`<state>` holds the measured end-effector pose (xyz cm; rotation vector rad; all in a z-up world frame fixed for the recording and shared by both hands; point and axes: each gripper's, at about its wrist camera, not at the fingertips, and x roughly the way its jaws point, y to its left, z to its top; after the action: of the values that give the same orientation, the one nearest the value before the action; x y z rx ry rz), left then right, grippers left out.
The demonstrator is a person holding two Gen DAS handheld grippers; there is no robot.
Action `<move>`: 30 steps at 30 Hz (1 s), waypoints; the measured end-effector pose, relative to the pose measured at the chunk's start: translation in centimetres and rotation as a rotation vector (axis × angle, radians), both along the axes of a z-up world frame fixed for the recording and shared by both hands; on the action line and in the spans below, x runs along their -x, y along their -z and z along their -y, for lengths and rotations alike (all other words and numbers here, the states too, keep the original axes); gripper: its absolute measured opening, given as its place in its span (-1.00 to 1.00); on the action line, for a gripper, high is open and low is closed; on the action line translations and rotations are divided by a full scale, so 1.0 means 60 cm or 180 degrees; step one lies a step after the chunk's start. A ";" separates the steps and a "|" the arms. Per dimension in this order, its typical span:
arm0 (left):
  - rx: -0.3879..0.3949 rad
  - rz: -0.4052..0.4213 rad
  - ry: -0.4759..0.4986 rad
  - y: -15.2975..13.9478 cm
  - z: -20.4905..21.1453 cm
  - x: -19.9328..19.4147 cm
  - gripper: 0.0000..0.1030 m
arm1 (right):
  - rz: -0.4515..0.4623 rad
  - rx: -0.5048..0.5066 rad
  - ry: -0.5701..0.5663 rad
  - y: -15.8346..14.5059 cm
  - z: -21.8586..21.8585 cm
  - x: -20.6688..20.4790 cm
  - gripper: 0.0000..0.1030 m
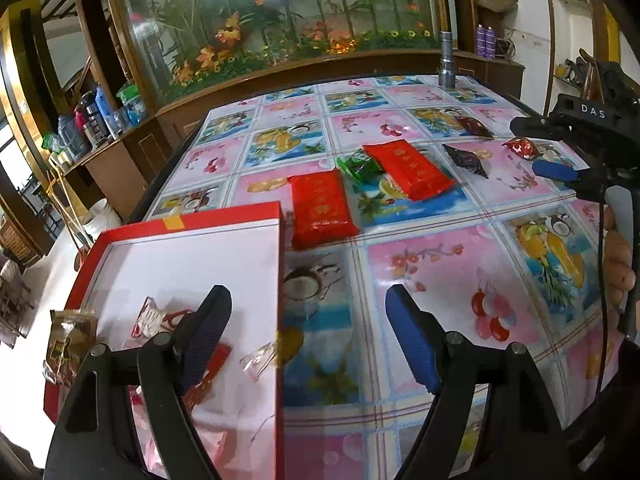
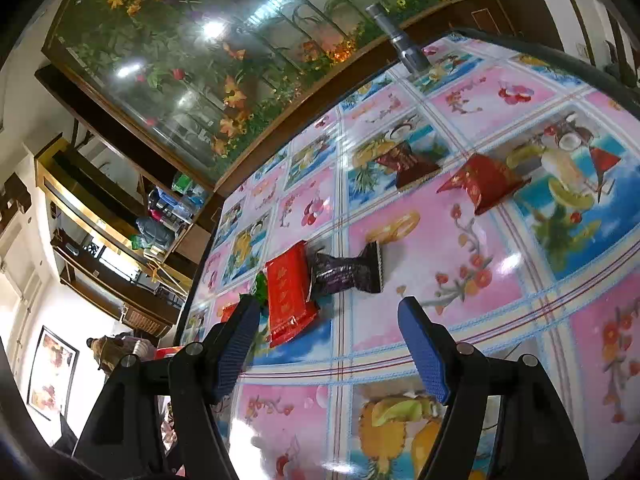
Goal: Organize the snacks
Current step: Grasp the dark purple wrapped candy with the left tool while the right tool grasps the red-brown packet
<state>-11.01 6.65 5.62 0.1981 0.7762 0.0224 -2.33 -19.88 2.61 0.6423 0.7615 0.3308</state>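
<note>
A red box (image 1: 224,216) with a white inside lies at the table's left and holds several small snack packets (image 1: 152,316). My left gripper (image 1: 310,340) is open and empty, one finger over the box and the other over the tablecloth. Beyond it lie two red packets (image 1: 320,210) (image 1: 408,168), a green packet (image 1: 360,166), a dark purple packet (image 1: 466,160), a dark red packet (image 1: 474,126) and a red candy (image 1: 522,148). My right gripper (image 2: 328,340) is open and empty, just short of a red packet (image 2: 288,300) and the purple packet (image 2: 348,274).
A metal torch-like cylinder (image 1: 446,60) stands at the table's far edge. A flowery aquarium-style cabinet (image 1: 280,20) runs behind the table. Bottles (image 1: 96,116) crowd a side shelf at left. A hand (image 1: 618,264) holds the right gripper at the right edge.
</note>
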 end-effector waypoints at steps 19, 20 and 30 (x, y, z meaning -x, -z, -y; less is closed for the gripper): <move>-0.0102 -0.0273 0.0343 0.006 0.106 -0.120 0.54 | 0.0087 0.0089 0.0556 -0.015 0.192 -0.083 0.50; -0.0109 -0.0283 0.0354 0.006 0.113 -0.132 0.54 | 0.0068 0.0113 0.0576 -0.013 0.195 -0.087 0.50; -0.0092 -0.0170 0.0677 -0.007 0.197 -0.231 0.54 | -0.0111 0.0426 0.0320 0.011 0.157 -0.129 0.50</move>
<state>2.85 -5.17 6.04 0.3087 0.8048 -0.1734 5.39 -29.29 1.92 0.5592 0.7749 0.1753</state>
